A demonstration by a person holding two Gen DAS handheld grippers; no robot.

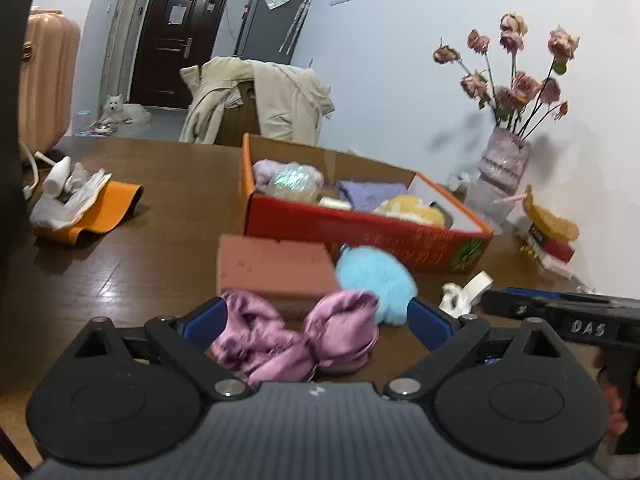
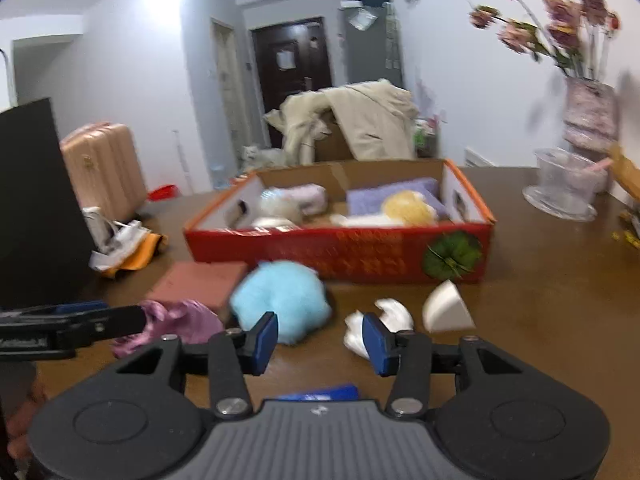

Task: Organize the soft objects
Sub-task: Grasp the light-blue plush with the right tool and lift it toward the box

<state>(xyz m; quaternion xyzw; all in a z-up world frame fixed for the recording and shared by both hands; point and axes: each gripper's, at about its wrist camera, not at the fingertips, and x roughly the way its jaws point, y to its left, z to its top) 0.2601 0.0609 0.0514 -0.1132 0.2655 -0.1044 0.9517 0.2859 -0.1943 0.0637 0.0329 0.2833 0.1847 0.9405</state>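
The brown table [image 1: 132, 248] spreads wide, with bare wood showing to the left of the box and again on the right side in the right wrist view. The red cardboard box [image 2: 340, 252] sits open toward the far middle, its long front wall facing the grippers; inside lie a purple towel [image 2: 384, 198], a yellow plush [image 2: 408, 208] and pale soft things at the left end. Just in front of the box's left half lies a pink sponge block [image 1: 272, 268], with a blue fluffy puff [image 1: 372, 276] touching its right edge and close to the box's front wall. A purple satin cloth [image 1: 296, 340] is bunched at the near edge, lying between the spread fingers of the left gripper [image 1: 316, 320], which are set wide on either side and not closed on it. The right gripper [image 2: 320, 340] hovers with its fingers parted moderately and nothing between them; a small white crumpled piece [image 2: 384, 312] lies just beyond its right fingertip, and a white cup-like piece [image 2: 446, 308] beside that.
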